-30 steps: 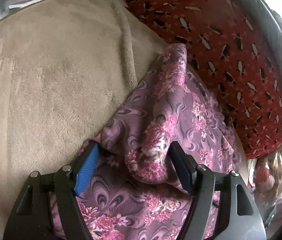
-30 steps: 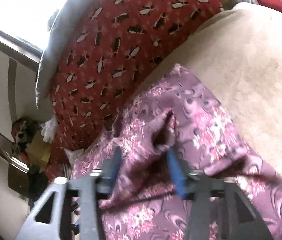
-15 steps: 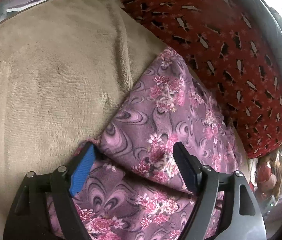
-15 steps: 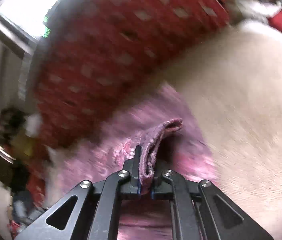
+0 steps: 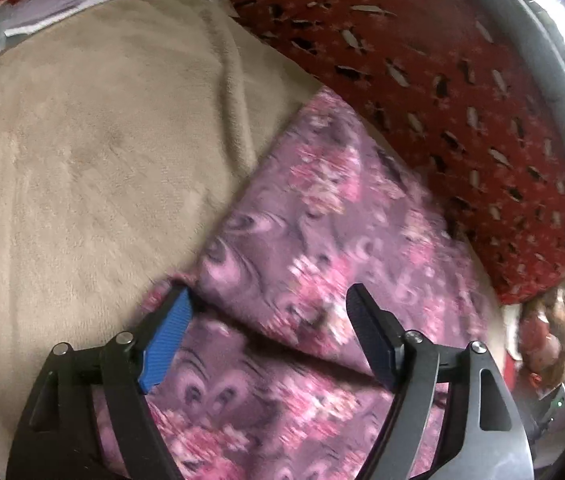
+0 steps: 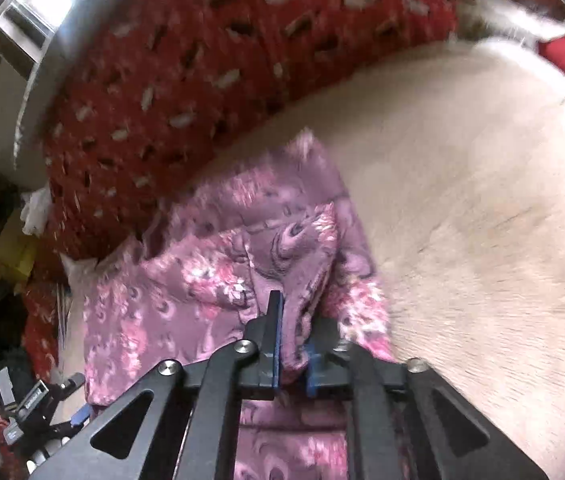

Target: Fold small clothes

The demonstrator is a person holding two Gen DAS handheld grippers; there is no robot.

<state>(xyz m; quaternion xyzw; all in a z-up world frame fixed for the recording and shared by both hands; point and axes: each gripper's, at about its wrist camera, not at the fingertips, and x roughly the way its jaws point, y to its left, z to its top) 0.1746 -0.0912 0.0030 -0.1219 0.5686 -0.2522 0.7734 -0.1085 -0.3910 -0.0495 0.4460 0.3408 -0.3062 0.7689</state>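
The purple floral garment (image 5: pixel 314 240) lies on the beige fleece blanket (image 5: pixel 94 152), one layer folded over another, its far edge right up against the red patterned pillow (image 5: pixel 462 92). And there's the right gripper (image 6: pixel 292 336), fingers pressed tight together on a bunched fold of that same garment (image 6: pixel 210 280), lifting a ridge of fabric off the blanket (image 6: pixel 482 208) (the picture is motion-blurred, so fine creases are hard to read). Over on the other side, the left gripper (image 5: pixel 268 320) is spread wide, blue pad (image 5: pixel 166 344) showing, hanging just over the fold line with cloth beneath both fingers, gripping nothing. The red pillow (image 6: pixel 210 60) looms behind; clutter sits beyond the bed's edge.
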